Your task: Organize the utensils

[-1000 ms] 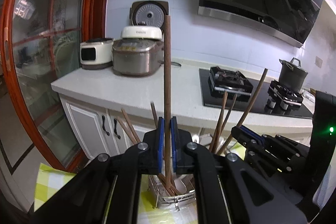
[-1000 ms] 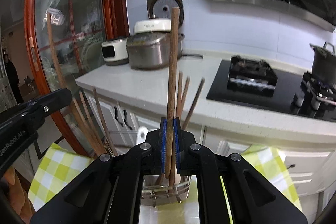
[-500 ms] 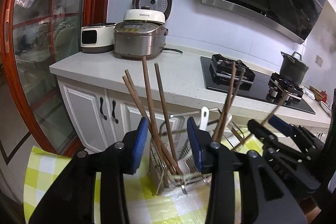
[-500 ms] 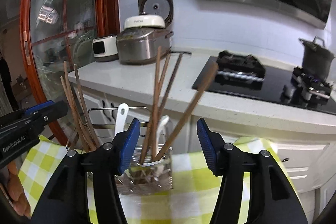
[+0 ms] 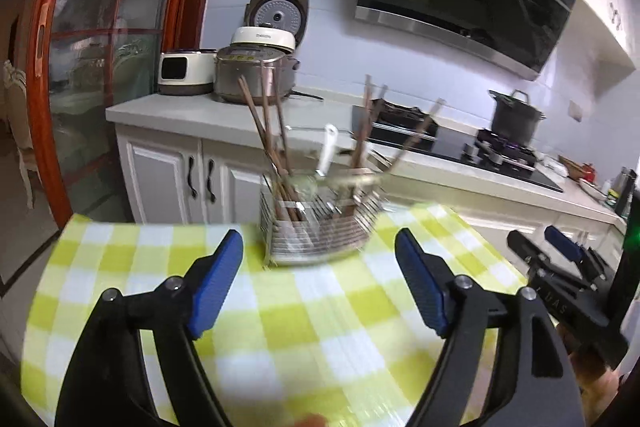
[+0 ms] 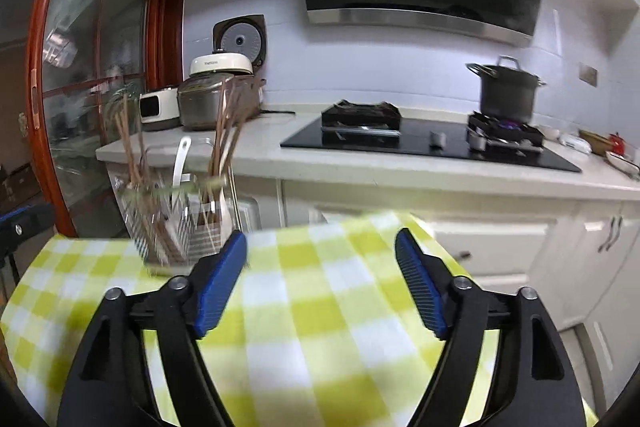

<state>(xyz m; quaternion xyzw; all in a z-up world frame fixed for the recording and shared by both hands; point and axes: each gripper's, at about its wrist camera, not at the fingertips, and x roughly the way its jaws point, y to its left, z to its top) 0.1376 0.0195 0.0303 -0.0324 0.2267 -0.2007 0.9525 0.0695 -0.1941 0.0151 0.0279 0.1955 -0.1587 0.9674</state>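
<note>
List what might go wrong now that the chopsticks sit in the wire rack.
1. The chopsticks lean outward well above the wire rack; a passing gripper might knock them out.
2. The rack stands near the far edge of the checked cloth; a snag on the cloth could tip it.

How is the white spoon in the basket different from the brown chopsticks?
The white spoon is pale, flat and wide; the brown chopsticks are dark, thin sticks. There is one spoon but many chopsticks, and the chopsticks poke up higher. Both stand leaning in the same wire basket.
</note>
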